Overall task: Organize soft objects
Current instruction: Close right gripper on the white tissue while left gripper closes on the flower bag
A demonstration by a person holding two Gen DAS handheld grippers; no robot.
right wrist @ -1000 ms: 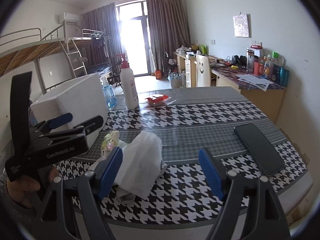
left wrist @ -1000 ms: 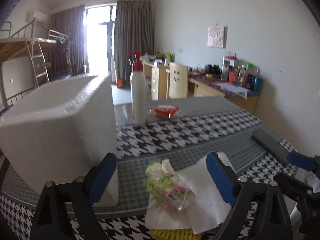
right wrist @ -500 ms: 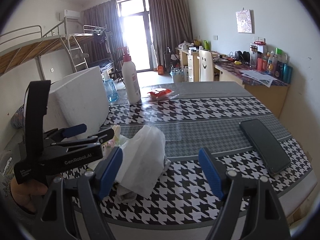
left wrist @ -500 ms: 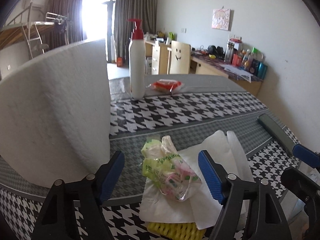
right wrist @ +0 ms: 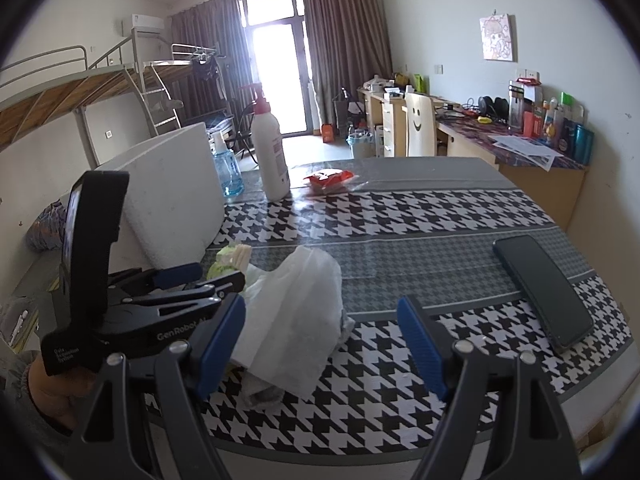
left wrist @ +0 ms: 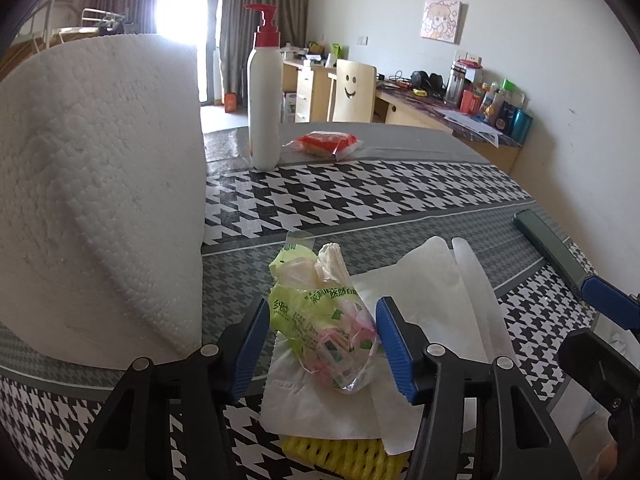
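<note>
The left gripper (left wrist: 320,344) straddles, jaws apart, the tissue packet (left wrist: 320,316): light, crinkly, slippery, best pinched mid-body.

— What carries it all?
— A table (right wrist: 440,216) under a houndstooth cloth.
— And on it?
— A foam box (right wrist: 168,188), pump bottle (right wrist: 270,152), blue bottle (right wrist: 226,168), red packet (right wrist: 328,179), phone (right wrist: 542,290), plus white tissues (left wrist: 432,300) over yellow foam netting (left wrist: 340,452).

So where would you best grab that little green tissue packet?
Grip the green tissue packet across its bulging middle, coming from the near table edge as the left tool does. It lies lengthwise away from the tool on the white napkin, both long sides exposed.
</note>
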